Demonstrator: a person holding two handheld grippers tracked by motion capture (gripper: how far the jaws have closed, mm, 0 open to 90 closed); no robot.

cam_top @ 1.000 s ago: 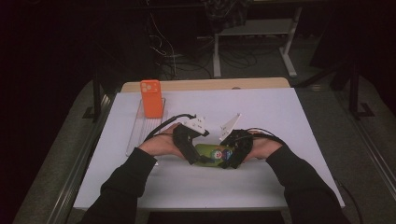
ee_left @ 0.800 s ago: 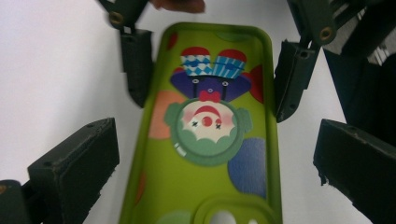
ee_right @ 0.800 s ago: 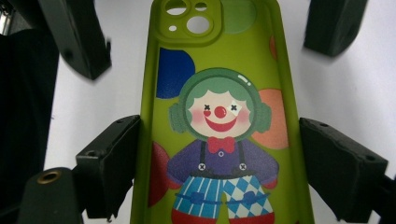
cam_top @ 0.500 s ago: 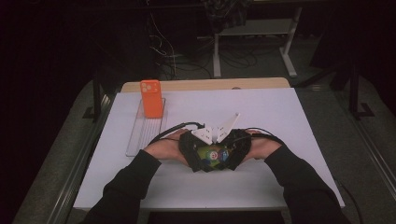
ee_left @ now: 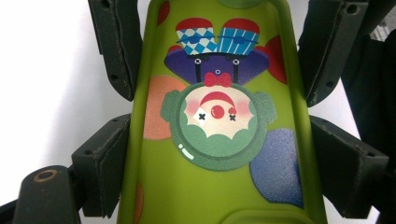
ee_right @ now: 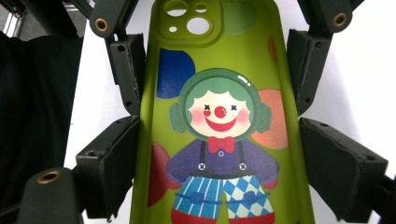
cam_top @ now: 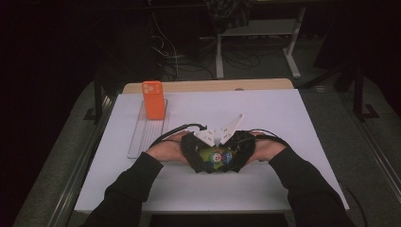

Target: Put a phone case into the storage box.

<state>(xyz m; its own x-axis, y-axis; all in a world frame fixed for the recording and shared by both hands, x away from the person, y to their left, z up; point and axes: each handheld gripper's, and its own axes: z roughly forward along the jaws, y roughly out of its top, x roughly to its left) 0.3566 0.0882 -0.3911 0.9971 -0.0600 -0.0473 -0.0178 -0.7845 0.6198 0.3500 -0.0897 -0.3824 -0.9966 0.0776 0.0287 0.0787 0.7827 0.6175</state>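
Two black claws, left claw [cam_top: 201,153] and right claw [cam_top: 236,152], meet over the white bench [cam_top: 283,123], hiding most of the green clown-printed phone case [cam_top: 215,155]. Gripper views show each clamped on it; orange phone [cam_top: 153,100] stands apart.

A green phone case [ee_right: 219,116] printed with a clown lies on the white counter [ee_right: 355,70], camera cutouts at its far end. The right gripper [ee_right: 217,186] has its black fingers [ee_right: 109,172] pressed to both long edges near the bottom. Opposite, the left gripper [ee_right: 217,65] clamps the same edges higher up.
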